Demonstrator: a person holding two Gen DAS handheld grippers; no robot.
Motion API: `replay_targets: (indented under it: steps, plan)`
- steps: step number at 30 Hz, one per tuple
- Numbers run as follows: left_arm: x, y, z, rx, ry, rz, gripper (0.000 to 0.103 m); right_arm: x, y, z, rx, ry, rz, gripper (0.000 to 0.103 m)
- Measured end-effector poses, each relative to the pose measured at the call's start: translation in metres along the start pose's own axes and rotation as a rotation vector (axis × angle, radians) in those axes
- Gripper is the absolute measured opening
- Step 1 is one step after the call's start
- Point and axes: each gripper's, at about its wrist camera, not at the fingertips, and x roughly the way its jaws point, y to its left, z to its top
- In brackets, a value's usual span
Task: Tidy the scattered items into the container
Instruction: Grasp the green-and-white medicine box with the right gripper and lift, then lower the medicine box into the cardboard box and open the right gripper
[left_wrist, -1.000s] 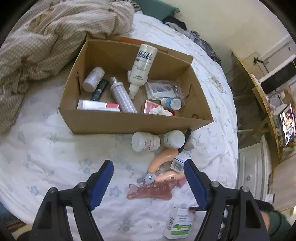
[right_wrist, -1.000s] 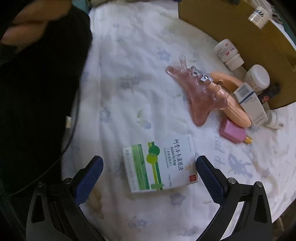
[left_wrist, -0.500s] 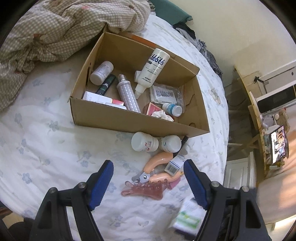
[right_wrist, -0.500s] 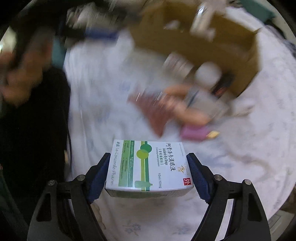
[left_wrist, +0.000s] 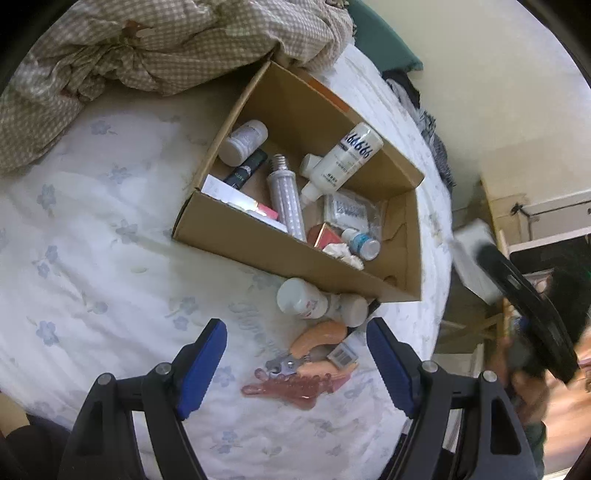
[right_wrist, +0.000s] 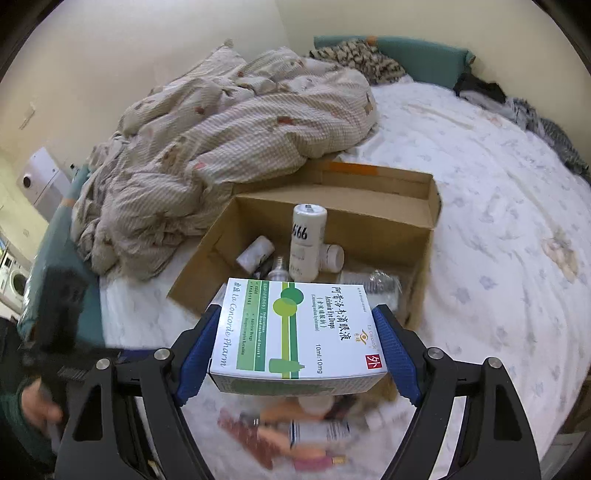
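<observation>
- The right gripper (right_wrist: 297, 354) has its fingers (right_wrist: 194, 354) closed on the two short ends of a white-and-green eye-drops box (right_wrist: 295, 332), held flat and clear of the bed (right_wrist: 498, 184).
- In the right wrist view the eye-drops box hangs just short of the near wall of the open cardboard box (left_wrist: 280, 251), which sits on the bed beside the crumpled checked blanket (left_wrist: 147, 55).
- The left gripper (left_wrist: 295, 365) hovers with its fingers (left_wrist: 201, 363) wide apart and nothing between them, above the things lying on the sheet.
- The cardboard box already holds a tall white bottle (left_wrist: 341, 160), a corn-style bulb (left_wrist: 286, 199), a small white jar (left_wrist: 243, 142), a dark tube and some packets.
- Outside its near wall lie two white jars (left_wrist: 303, 299), peach nail clippers (left_wrist: 317, 341), a pink comb-like tool (left_wrist: 291, 384) and a small barcoded carton (left_wrist: 341, 354).
- Step in hand, as I judge it: carrying the eye-drops box to the container.
- The next move calls for clearing the near wall, finding free floor towards the right end past the upright bottle, then opening the fingers low.
</observation>
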Motion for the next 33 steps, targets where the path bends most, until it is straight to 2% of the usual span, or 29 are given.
replay_targets:
  steps: [7,15,21,26,30,33]
  plan:
    - [-0.001,0.004,0.001,-0.020,0.007,-0.032,0.079,0.067,-0.010,0.001,0.048,0.106,-0.065,0.083]
    - [0.008,0.001,0.001,0.000,0.039,-0.010,0.079,0.082,-0.023,-0.006,0.105,0.138,-0.100,0.084]
    - [0.010,0.001,0.001,0.004,0.036,0.007,0.079,0.038,-0.020,-0.014,0.110,0.037,-0.030,0.084]
    - [0.012,-0.003,-0.001,0.026,0.046,-0.002,0.079,-0.017,-0.019,-0.046,0.153,-0.043,0.042,0.084]
    - [0.015,-0.009,-0.004,0.050,0.046,0.006,0.079,-0.046,-0.021,-0.076,0.204,-0.047,0.077,0.084]
    - [0.019,-0.012,-0.005,0.076,0.042,0.059,0.079,-0.058,-0.027,-0.102,0.252,-0.039,0.089,0.084]
